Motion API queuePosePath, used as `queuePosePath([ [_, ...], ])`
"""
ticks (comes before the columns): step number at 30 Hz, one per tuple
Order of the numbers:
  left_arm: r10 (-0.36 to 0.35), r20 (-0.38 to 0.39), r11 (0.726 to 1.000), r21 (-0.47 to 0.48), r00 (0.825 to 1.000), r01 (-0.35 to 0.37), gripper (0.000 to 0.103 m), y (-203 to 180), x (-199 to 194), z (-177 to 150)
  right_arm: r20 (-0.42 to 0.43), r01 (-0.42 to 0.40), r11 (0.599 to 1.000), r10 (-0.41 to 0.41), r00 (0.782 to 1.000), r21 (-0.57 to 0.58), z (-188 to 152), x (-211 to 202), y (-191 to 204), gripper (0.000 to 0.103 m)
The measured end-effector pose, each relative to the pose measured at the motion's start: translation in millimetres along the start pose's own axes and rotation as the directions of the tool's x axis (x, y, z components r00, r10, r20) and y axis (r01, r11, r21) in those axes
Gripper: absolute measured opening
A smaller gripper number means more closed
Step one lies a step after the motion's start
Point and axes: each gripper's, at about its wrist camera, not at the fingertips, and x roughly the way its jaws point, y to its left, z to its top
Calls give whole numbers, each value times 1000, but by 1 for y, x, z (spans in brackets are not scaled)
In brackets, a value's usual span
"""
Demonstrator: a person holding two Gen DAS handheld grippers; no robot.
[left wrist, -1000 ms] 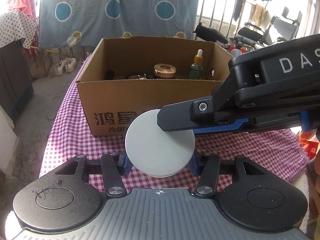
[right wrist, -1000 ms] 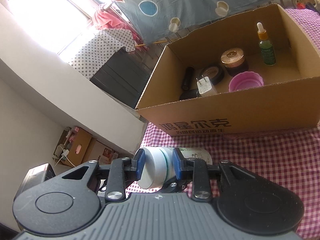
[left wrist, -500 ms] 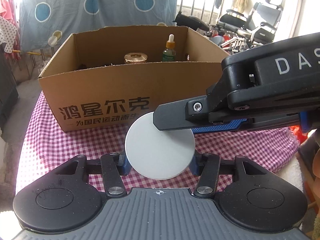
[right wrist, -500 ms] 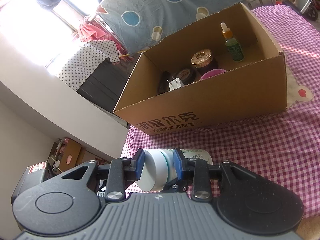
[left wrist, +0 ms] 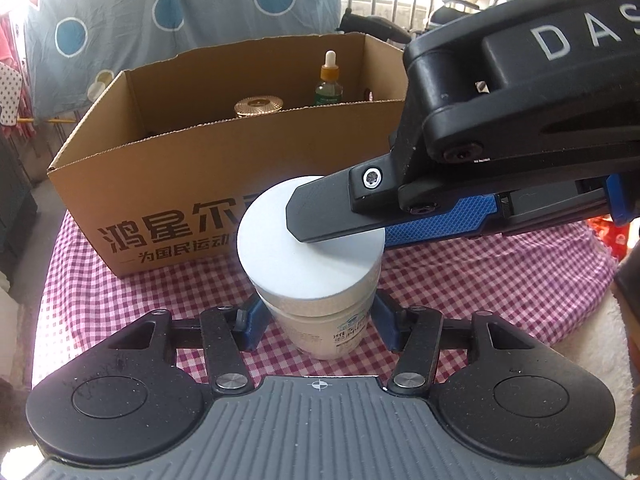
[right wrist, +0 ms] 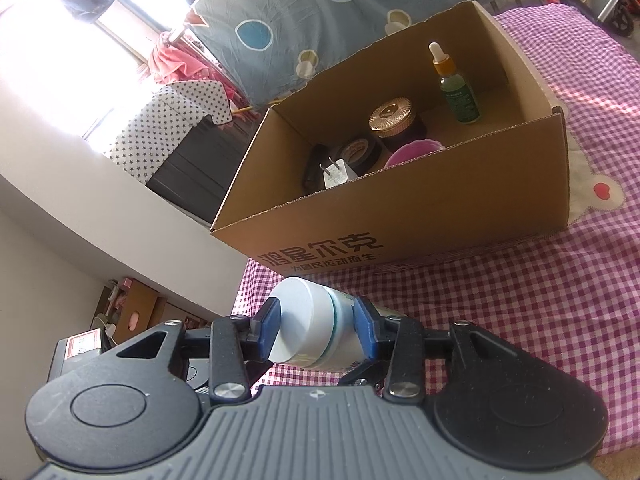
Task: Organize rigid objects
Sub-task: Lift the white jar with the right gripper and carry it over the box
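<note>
A white jar with a white lid stands on the pink checked tablecloth, in front of a cardboard box. My left gripper flanks the jar's printed body, its blue pads just off the sides and its jaws easing apart. My right gripper reaches in from the right, one black finger lying across the lid. In the right wrist view that gripper straddles the jar at the lid. Its jaws are opening and a slim gap shows at the right pad.
The box holds a green dropper bottle, a gold-lidded jar, a tape roll, a white plug and a pink lid. The table edge drops off at the left. A patterned sheet hangs behind.
Both grippers sank toward the table with the jar. In the left view the jar went from lid-on to showing its side. The right gripper's pads spread wider around the lid.
</note>
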Motion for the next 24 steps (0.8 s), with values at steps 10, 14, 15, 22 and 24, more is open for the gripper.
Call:
queuePosePath([
  [10, 6, -5, 1000, -8, 1000, -6, 54, -4, 4, 4, 3, -23, 1000, 23, 1000, 19, 5, 4, -9, 44],
  [14, 10, -3, 1000, -17, 1000, -10, 53, -4, 1, 6, 4, -26, 999, 26, 1000, 20, 5, 4, -8, 44],
  [15, 11, -1, 1000, -18, 1000, -11, 53, -4, 0, 6, 4, -27, 999, 27, 1000, 19, 6, 3, -8, 44],
  [22, 24, 20, 1000, -16, 1000, -24, 53, -5, -12, 7, 17, -43, 999, 42, 999, 7, 5, -3, -2, 44],
  [24, 29, 28, 999, -17, 999, -28, 53, -6, -16, 8, 24, -48, 999, 48, 999, -1, 5, -6, 1, 44],
])
